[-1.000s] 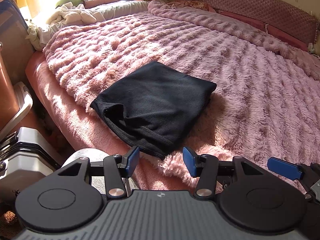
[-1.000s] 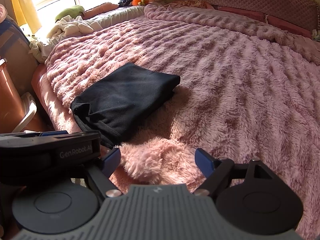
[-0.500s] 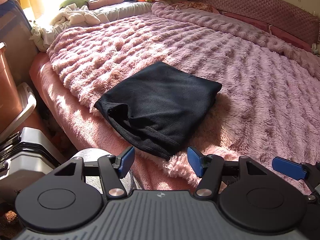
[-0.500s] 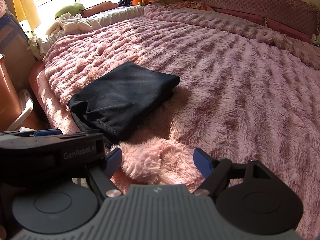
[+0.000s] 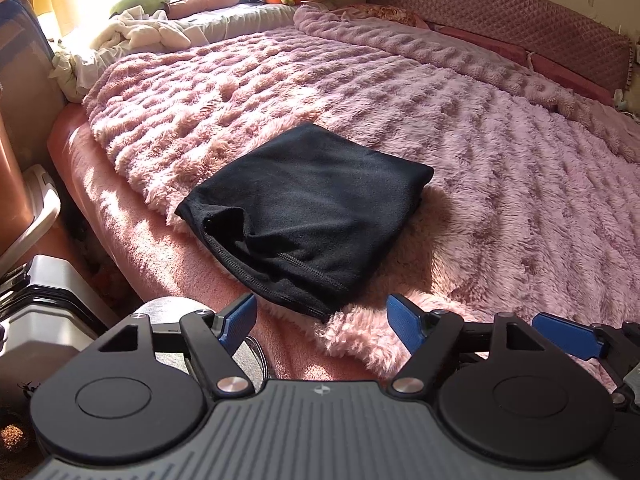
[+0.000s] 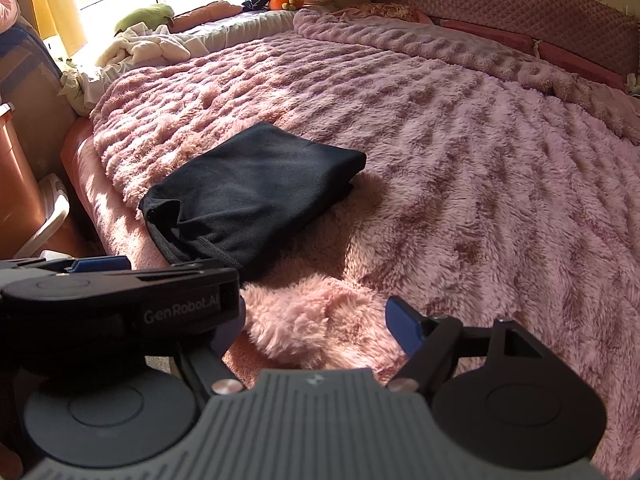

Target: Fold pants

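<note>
Near the bed's [image 5: 500, 128] left edge, pants [image 5: 308, 208] lie folded compact; I hold left gripper [image 5: 322, 322], just widened, and right gripper [image 6: 316, 324] gaping, empty. Looks done.

"GenRobot.AI" (white lettering) on the left gripper [image 6: 120, 312]

I see the pants [image 5: 304, 216] as matt black knit cloth with stitched hems; the blanket [image 5: 500, 168] is shaggy pink plush; the headboard [image 6: 520, 8] looks quilted fabric.
</note>
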A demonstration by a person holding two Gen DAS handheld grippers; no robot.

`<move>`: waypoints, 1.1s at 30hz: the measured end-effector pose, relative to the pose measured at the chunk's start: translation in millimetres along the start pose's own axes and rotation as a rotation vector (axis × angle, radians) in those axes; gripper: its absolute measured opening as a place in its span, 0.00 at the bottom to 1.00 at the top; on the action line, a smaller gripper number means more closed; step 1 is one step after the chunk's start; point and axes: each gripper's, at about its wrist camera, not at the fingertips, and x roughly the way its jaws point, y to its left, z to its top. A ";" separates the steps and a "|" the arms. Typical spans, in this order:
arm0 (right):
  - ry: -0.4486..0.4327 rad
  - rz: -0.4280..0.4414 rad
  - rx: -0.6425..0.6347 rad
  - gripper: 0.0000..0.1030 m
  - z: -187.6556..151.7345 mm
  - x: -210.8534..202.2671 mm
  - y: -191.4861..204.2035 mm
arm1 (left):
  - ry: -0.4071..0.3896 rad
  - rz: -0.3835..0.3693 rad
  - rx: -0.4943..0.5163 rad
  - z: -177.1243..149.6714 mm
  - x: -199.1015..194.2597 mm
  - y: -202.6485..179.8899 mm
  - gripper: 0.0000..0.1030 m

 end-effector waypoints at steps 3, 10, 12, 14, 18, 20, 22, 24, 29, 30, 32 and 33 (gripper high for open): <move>0.005 0.009 0.010 0.71 -0.8 2.2 -1.2 | 0.000 0.007 0.001 0.0 1.0 -0.8 0.84; 0.007 0.007 0.007 0.71 -1.5 3.6 -1.9 | 0.001 0.004 -0.004 -0.5 2.3 0.3 0.84; 0.005 0.006 0.005 0.71 -1.4 3.4 -1.6 | -0.001 0.003 -0.003 -0.3 1.9 0.7 0.84; 0.004 0.005 0.003 0.71 -1.6 3.8 -1.6 | -0.003 0.002 -0.005 -0.5 2.3 1.1 0.84; 0.001 0.002 -0.007 0.71 -1.4 3.5 0.6 | -0.004 0.001 -0.007 -0.4 2.3 2.0 0.84; -0.010 0.003 -0.013 0.71 -1.2 2.9 1.9 | -0.015 0.003 -0.011 -1.5 0.6 2.9 0.84; -0.029 0.003 -0.015 0.71 -1.3 1.2 3.5 | -0.031 0.008 -0.006 -1.4 -1.5 3.0 0.84; -0.034 0.006 -0.019 0.71 -1.0 0.7 4.8 | -0.031 0.012 0.002 -1.1 -2.4 3.2 0.85; -0.038 0.018 -0.027 0.68 -2.4 0.4 6.7 | -0.022 0.015 -0.013 -2.0 -0.2 6.5 0.89; -0.040 0.021 -0.029 0.68 -2.4 -0.2 7.3 | -0.027 0.010 -0.015 -2.8 -0.2 7.5 0.90; -0.048 0.019 -0.038 0.68 -2.1 -1.4 8.4 | -0.034 -0.004 -0.026 -3.5 -0.3 9.7 0.90; -0.053 0.019 -0.046 0.68 -2.1 -2.3 9.7 | -0.035 -0.009 -0.036 -3.6 -0.3 10.7 0.90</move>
